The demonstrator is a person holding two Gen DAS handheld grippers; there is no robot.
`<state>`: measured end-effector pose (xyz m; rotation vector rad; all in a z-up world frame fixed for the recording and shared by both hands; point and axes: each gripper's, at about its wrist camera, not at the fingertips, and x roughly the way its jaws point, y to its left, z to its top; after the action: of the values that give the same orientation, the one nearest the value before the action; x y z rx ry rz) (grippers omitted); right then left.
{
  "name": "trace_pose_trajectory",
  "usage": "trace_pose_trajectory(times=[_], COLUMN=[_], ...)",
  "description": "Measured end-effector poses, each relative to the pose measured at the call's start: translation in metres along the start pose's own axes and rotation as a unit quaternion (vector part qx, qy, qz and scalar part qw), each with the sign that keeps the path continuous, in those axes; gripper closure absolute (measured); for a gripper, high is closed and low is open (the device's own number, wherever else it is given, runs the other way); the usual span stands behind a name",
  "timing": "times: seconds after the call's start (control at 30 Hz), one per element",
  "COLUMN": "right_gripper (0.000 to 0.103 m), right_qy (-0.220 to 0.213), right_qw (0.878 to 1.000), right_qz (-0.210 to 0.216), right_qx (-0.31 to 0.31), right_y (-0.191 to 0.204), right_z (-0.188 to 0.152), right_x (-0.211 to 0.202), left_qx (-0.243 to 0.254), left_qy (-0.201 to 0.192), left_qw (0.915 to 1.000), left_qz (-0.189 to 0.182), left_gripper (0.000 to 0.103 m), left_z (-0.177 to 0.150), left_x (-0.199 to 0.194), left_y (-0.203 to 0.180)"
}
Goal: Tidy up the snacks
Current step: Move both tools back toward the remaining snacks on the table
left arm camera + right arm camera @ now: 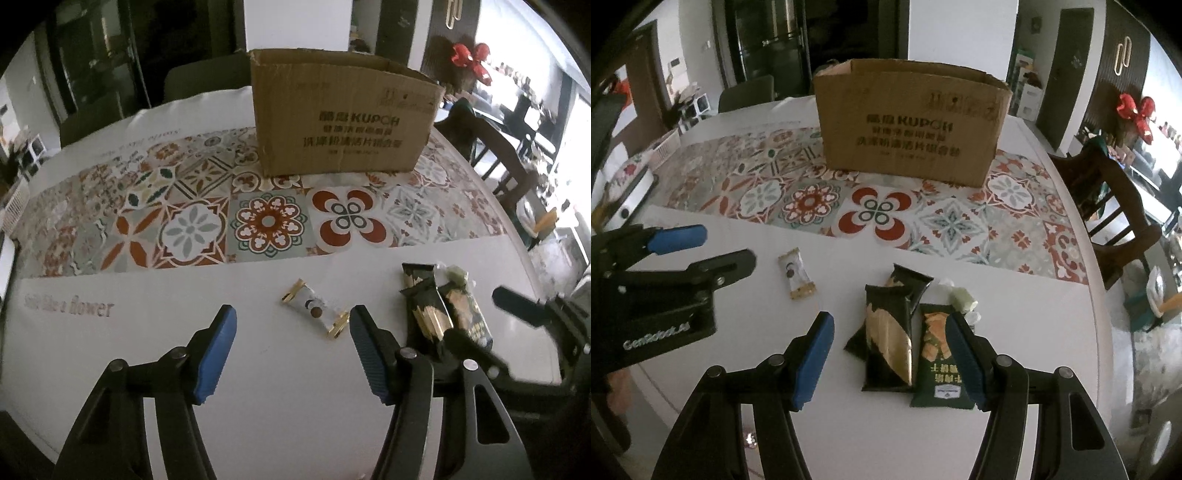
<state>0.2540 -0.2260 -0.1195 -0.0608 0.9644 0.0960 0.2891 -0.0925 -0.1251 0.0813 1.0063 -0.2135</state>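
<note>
A small white snack bar (316,312) with gold ends lies on the white tablecloth, just ahead of my left gripper (293,310) and close to its right finger; the jaws are open and touch nothing. To its right is a pile of dark snack packs (886,339), one of them a green pack (936,354). My right gripper (890,317) hangs open over the pile, its right finger overlapping the green pack in view. An open cardboard box (908,122) stands at the back of the table. In the right wrist view the left gripper (727,245) shows beside the white bar (796,273).
A patterned tile runner (266,218) crosses the table between the snacks and the box (343,118). Pale wrapped snacks (958,297) lie behind the dark pile. A wooden chair (1115,206) stands past the table's curved right edge.
</note>
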Motion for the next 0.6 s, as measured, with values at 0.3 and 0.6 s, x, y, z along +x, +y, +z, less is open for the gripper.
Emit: trace_pose_trajectory(times=[0.3, 0.6], right_gripper=[0.04, 0.044], right_qy=[0.008, 0.013], right_qw=[0.999, 0.999], right_qz=[0.016, 0.018], right_qx=[0.03, 0.043], right_y=[0.0, -0.002], right_z=[-0.004, -0.008], right_x=[0.028, 0.043], left_qx=[-0.041, -0.042], left_qy=[0.011, 0.025], left_qw=[0.999, 0.9988], left_qz=[0.013, 0.008], left_gripper=[0.046, 0.047], left_z=[0.004, 0.005], left_x=[0.036, 0.056], left_y=[-0.005, -0.013])
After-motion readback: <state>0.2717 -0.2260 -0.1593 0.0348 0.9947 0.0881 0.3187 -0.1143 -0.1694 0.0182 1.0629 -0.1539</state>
